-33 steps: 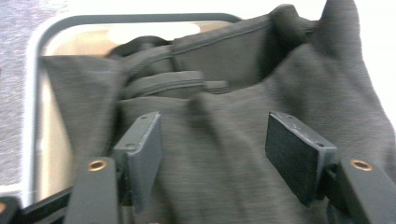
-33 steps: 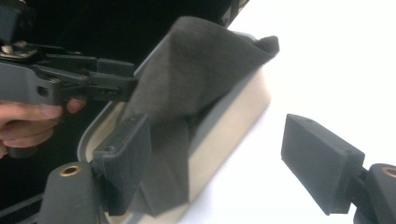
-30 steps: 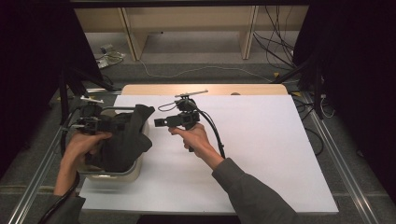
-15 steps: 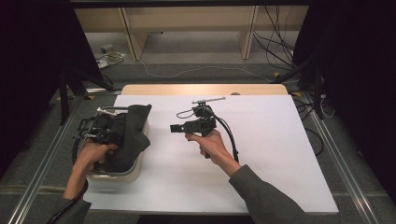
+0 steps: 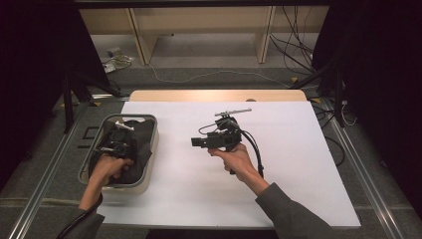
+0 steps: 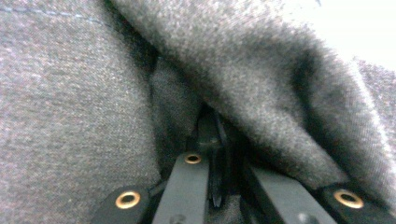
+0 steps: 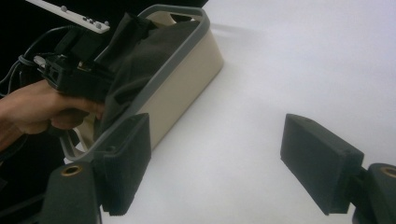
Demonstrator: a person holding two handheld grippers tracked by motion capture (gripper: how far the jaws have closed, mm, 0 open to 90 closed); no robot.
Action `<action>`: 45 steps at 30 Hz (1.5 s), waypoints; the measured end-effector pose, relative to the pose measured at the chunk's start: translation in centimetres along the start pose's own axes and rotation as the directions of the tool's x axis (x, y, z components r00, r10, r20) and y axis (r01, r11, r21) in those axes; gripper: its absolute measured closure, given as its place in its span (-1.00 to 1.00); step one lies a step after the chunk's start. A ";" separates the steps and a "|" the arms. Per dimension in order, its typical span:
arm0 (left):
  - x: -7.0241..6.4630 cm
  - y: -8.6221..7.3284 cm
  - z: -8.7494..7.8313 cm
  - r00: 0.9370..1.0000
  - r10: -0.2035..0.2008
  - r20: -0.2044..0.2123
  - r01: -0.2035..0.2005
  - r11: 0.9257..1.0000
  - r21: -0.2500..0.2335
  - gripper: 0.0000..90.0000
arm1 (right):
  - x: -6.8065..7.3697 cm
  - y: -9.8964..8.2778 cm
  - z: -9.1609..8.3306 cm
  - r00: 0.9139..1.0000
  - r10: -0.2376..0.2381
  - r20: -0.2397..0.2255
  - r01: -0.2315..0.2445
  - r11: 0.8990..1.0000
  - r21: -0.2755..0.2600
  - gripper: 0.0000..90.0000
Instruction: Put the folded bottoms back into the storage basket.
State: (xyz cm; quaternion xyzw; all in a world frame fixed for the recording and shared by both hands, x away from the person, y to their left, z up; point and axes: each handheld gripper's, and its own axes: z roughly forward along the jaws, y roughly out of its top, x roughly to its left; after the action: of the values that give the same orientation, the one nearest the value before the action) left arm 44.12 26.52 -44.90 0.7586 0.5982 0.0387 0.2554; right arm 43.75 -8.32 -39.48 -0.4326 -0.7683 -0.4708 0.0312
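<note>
A dark grey cloth [image 5: 138,143] lies bunched inside a beige bin [image 5: 153,135] with a grey rim at the table's left. My left gripper [image 5: 117,145] is down in the bin on top of the cloth. In the left gripper view its jaws [image 6: 211,136] stand shut, with the tips buried in a fold of the cloth [image 6: 70,116]; whether any cloth is pinched I cannot tell. My right gripper [image 5: 195,142] hovers over the middle of the table and points left towards the bin. It is open [image 7: 222,163] with nothing between its pads. The right gripper view shows the bin [image 7: 187,79], the cloth [image 7: 140,51] and the left gripper [image 7: 70,74].
The white tabletop [image 5: 288,164] stretches bare to the right of my right hand. A wooden strip [image 5: 214,95] runs along its far edge. Cables [image 5: 298,55] lie on the floor beyond, and metal rails [image 5: 45,174] flank the table.
The left gripper has sunk into the bin, and the cloth that stood above the rim now lies inside it. The right gripper has drawn away to the right.
</note>
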 end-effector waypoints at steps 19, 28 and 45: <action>-0.4 0.2 -3.2 1.000 0.020 -0.020 -0.021 0.997 -0.073 0.64 | -1.9 -3.3 -2.9 0.995 -0.052 0.084 0.053 0.998 -0.020 -0.44; -0.2 0.5 -6.3 1.000 -0.017 -0.011 0.015 0.989 -0.149 0.32 | -1.9 -3.7 -3.2 0.994 -0.052 0.092 0.055 0.998 -0.023 -0.45; -2.6 1.1 -6.6 1.000 0.004 0.000 -0.004 0.990 -0.143 -0.20 | -2.1 -3.9 -3.5 0.994 -0.043 0.103 0.046 0.999 -0.026 -0.47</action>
State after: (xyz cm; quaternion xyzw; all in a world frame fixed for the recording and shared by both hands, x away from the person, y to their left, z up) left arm 42.02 26.19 -38.09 0.7394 0.5923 0.0818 0.3094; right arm 41.12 -13.00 -41.21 -0.4393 -0.7716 -0.4593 -0.0247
